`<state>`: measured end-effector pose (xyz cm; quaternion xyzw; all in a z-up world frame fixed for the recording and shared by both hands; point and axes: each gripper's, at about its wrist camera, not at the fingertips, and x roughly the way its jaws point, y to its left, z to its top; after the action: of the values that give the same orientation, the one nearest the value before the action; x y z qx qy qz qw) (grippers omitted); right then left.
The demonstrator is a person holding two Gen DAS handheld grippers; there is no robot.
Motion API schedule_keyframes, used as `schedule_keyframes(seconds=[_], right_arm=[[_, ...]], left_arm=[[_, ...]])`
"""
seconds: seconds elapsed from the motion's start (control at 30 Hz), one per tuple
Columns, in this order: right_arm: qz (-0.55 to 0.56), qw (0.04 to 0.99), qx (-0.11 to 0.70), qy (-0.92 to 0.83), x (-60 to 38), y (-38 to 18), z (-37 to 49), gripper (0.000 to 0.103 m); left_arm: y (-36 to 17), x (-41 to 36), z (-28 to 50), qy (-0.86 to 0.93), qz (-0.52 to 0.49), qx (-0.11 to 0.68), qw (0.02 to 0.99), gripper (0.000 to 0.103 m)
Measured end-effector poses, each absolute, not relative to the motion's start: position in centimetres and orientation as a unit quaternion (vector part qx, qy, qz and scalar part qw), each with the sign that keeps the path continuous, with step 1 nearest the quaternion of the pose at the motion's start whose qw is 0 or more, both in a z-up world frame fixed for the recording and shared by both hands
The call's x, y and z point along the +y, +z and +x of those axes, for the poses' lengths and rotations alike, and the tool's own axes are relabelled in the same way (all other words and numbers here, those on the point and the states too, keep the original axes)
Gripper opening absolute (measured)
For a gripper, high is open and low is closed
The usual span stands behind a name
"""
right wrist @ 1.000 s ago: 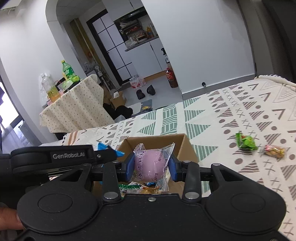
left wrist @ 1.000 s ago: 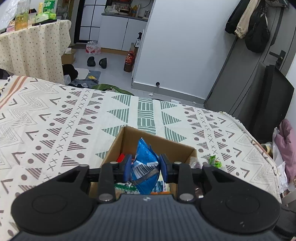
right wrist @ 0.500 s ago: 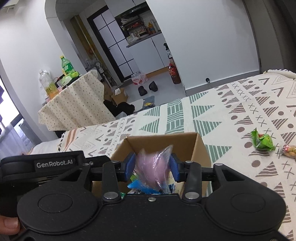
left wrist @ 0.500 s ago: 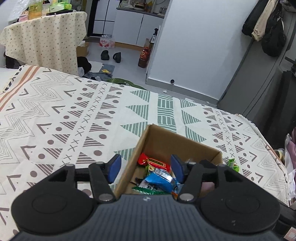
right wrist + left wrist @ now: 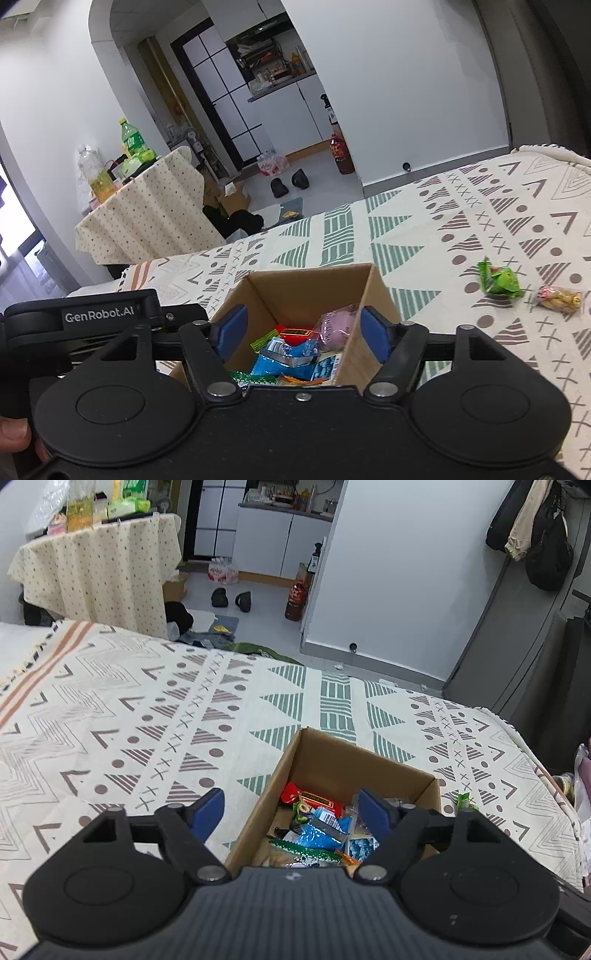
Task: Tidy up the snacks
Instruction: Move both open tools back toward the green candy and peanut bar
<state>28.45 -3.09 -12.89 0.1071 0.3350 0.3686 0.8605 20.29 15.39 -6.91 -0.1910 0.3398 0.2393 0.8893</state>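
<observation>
Both grippers, left (image 5: 291,810) and right (image 5: 302,334), hang spread and empty over the box (image 5: 376,295), its snacks heaped below their fingers. The drop step looks done. Next: reach right of the right gripper for the green packet (image 5: 499,281) and nut packet (image 5: 558,298).

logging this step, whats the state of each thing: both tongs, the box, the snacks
left tongs: open, empty
right tongs: open, empty
cardboard box: open-topped, partly filled
blue packet: lying in box
pink packet: in box, against right wall
green packet: on bedspread, outside box
nut packet: on bedspread, outside box
</observation>
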Motion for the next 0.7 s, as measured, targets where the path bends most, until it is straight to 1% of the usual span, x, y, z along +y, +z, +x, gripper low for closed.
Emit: schedule_keyframes(seconds=[0.03,0.1,0.13,0.37,0.43,0.6,0.7], right_arm=[[0.109,0.861,0.334,0.367,-3.3,-12.8,28.4,0.071],[0.112,0.863,0.331,0.364,-4.0,-12.7,28.4,0.078],[0.113,0.865,0.329,0.362,-4.4,-12.7,28.4,0.08],[0.127,0.873,0.319,0.347,-7.6,-12.4,28.7,0.095],[0.132,0.874,0.319,0.341,-8.7,-12.6,28.9,0.096],[0.137,0.88,0.319,0.324,-11.5,-13.0,29.2,0.102],[0.14,0.883,0.32,0.313,-13.3,-13.4,29.6,0.103]], left_arm=[[-6.7,15.1,20.3,0.242,-0.187,0.339,0.89,0.082],[-6.4,14.5,20.2,0.245,-0.179,0.337,0.891,0.084],[-6.3,14.1,20.3,0.246,-0.176,0.336,0.892,0.085],[-5.7,11.4,20.8,0.239,-0.163,0.334,0.897,0.088],[-5.8,10.4,21.3,0.233,-0.155,0.337,0.899,0.09],[-6.1,8.2,22.1,0.226,-0.157,0.334,0.901,0.091],[-6.4,6.8,22.7,0.22,-0.156,0.338,0.902,0.091]])
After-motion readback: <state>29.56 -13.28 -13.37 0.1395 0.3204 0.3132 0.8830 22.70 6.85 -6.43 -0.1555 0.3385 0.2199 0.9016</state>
